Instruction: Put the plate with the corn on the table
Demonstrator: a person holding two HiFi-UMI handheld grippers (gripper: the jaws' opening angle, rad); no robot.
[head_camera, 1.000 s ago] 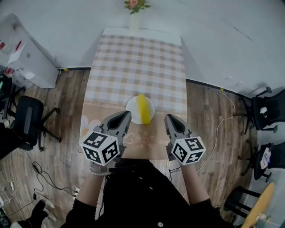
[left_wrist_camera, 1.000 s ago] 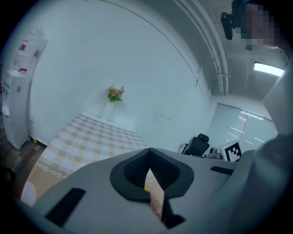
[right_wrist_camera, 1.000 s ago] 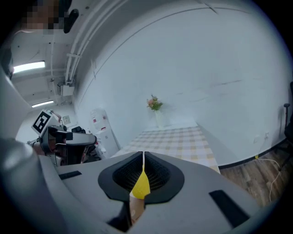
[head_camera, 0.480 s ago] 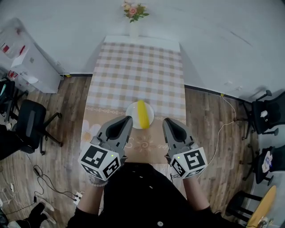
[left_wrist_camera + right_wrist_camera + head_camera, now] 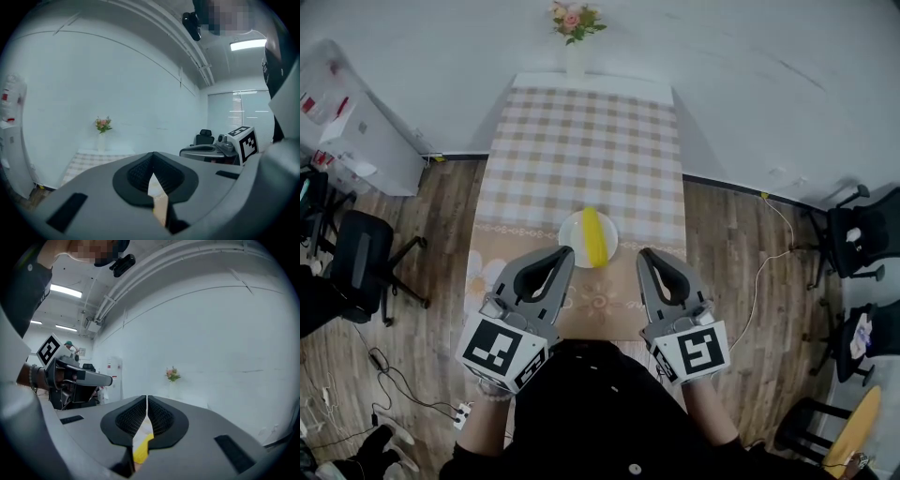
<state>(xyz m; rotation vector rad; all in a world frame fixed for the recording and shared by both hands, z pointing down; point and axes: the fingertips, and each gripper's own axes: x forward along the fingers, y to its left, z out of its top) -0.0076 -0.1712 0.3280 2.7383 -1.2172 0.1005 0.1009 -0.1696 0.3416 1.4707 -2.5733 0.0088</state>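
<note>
A white plate (image 5: 571,235) bearing a yellow corn cob (image 5: 592,235) rests on the near part of the table (image 5: 581,141), which has a checked cloth. Neither gripper touches the plate. My left gripper (image 5: 565,251) hovers just nearer than the plate on its left, jaws shut on nothing. My right gripper (image 5: 643,253) hovers nearer and to the right, also shut and empty. In the right gripper view the corn (image 5: 142,446) shows as a yellow sliver below the closed right gripper (image 5: 146,401). In the left gripper view the left gripper (image 5: 152,161) is closed, with only a strip of tablecloth under it.
A vase of flowers (image 5: 574,42) stands at the table's far end by the wall. A white cabinet (image 5: 347,122) and a black office chair (image 5: 356,262) are at the left. More chairs (image 5: 862,234) and a floor cable (image 5: 764,262) lie to the right.
Both grippers have drawn back toward me from beside the plate. The plate with the corn stays where it was on the table.
</note>
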